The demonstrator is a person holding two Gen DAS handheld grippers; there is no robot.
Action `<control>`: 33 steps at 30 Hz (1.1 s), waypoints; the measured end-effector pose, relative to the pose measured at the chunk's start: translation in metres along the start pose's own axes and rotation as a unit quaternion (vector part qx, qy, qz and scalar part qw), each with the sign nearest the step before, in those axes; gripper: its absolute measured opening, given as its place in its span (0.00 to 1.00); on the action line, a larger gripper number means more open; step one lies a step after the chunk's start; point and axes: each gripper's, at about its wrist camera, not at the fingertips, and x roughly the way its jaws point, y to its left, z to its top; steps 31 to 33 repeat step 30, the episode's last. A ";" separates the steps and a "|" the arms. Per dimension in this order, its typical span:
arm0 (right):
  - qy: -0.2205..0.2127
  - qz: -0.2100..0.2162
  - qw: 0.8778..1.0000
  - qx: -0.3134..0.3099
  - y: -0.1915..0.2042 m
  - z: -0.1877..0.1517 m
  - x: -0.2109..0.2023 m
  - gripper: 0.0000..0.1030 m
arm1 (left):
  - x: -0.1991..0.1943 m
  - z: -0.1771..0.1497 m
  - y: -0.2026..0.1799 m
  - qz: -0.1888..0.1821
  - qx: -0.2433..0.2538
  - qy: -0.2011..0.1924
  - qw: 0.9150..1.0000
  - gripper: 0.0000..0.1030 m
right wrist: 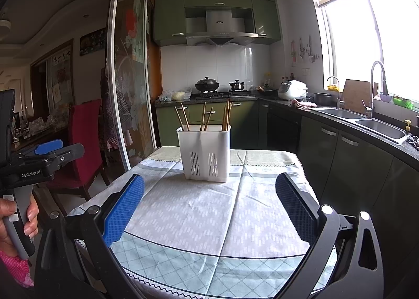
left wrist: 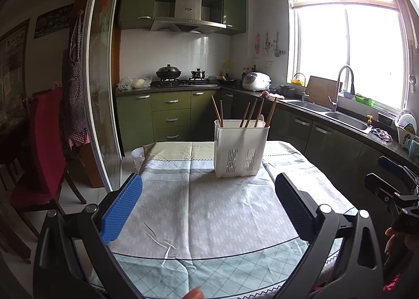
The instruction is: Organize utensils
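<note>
Left gripper (left wrist: 208, 210): jaws spread wide, nothing between the blue-padded fingers (left wrist: 123, 210); it sits over the near half of the table, lower centre of its own view. Right gripper (right wrist: 209, 210): likewise wide apart and empty, lower centre of its view.

White plastic utensil holder (left wrist: 241, 148) stands upright on the tablecloth (left wrist: 209, 215) toward the table's far edge, at frame centre in both views, well apart from both grippers. Wooden chopsticks (left wrist: 251, 113) stand inside it, leaning, split into a left group and a right group; their exact number cannot be told.

In the right wrist view, the left gripper appears at the left edge, held by a hand (right wrist: 15, 223). Sink (left wrist: 348, 119) lies along the counter, right of frame.
</note>
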 end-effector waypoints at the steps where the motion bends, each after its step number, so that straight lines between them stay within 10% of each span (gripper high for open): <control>1: 0.000 0.000 1.000 0.000 0.000 0.000 0.000 0.96 | 0.001 0.001 0.000 0.001 -0.001 0.000 1.000 0.94; 33: 0.007 0.001 1.000 0.005 -0.001 -0.004 0.010 0.96 | 0.017 0.000 0.002 0.017 0.005 0.025 1.000 0.93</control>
